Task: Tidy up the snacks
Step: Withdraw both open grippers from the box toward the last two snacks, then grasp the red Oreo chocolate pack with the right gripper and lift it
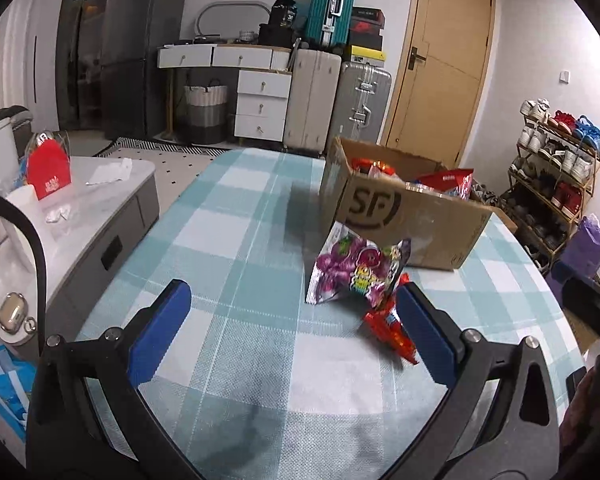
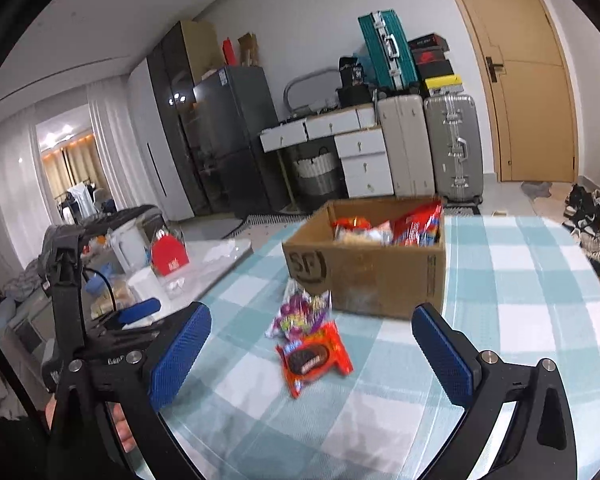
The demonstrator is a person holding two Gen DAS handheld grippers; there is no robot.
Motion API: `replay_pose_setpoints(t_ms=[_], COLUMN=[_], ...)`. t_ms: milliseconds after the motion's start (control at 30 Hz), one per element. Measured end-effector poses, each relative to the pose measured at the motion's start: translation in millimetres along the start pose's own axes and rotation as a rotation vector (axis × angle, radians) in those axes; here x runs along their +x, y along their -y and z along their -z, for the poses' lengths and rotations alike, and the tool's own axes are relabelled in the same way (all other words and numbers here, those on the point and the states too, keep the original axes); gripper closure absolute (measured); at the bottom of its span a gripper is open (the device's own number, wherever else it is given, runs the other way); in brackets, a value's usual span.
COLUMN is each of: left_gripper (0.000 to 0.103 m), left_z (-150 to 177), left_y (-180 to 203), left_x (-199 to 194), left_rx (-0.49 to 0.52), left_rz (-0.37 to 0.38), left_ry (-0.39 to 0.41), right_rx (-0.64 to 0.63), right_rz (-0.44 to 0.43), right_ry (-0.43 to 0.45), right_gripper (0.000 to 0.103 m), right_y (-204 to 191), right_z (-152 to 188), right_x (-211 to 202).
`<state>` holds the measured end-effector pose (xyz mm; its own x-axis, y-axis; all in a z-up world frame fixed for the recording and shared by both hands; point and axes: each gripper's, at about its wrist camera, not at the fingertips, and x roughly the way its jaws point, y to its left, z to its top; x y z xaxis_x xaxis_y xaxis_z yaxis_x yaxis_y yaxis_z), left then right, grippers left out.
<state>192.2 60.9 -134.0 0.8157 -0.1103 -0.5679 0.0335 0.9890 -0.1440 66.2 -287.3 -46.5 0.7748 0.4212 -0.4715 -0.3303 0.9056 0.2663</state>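
A cardboard box (image 1: 404, 216) marked SF stands on the checked tablecloth (image 1: 240, 248) and holds several snack packets. In front of it lie a purple candy bag (image 1: 352, 268) and a red cookie packet (image 1: 392, 332). My left gripper (image 1: 296, 320) is open and empty above the table, its right pad beside the red packet. In the right wrist view the box (image 2: 372, 276), the purple bag (image 2: 300, 312) and the red cookie packet (image 2: 314, 358) lie ahead. My right gripper (image 2: 312, 352) is open and empty, with the red packet between its pads, farther on.
A grey-white side cabinet (image 1: 80, 220) stands left of the table with a red gift bag (image 1: 48, 176) and a kettle. Suitcases (image 1: 340, 104), white drawers and a door are behind. A shoe rack (image 1: 552, 176) stands at the right.
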Motion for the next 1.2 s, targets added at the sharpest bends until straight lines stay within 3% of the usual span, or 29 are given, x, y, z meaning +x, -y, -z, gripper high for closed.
replay_pose_setpoints(t_ms=[267,433,933,1200], left_gripper=[0.001,0.001,0.001,0.001], left_z=[20.1,21.1,19.8,20.7], left_y=[-7.1,-9.2,-19.9,-22.2], left_x=[27.0,31.1,41.7,44.5], left_rx=[-0.004,-0.014,-0.063,-0.075], left_rz=[-0.018,-0.009,0.003,0.001], left_ry=[-0.027,-0.037,-0.071,-0.086], right_rx=[-0.047,-0.066,-0.175,-0.112], right_rz=[0.024,-0.02,-0.012,0.022], right_ry=[-0.107,-0.195,-0.363,-0.453], right_gripper=[0.001,0.001,0.001,0.001], right_y=[3.5,8.0,-10.3,0.1], right_z=[28.0,35.3,31.2,35.4], right_x=[40.0,81.6,159.5,185.8])
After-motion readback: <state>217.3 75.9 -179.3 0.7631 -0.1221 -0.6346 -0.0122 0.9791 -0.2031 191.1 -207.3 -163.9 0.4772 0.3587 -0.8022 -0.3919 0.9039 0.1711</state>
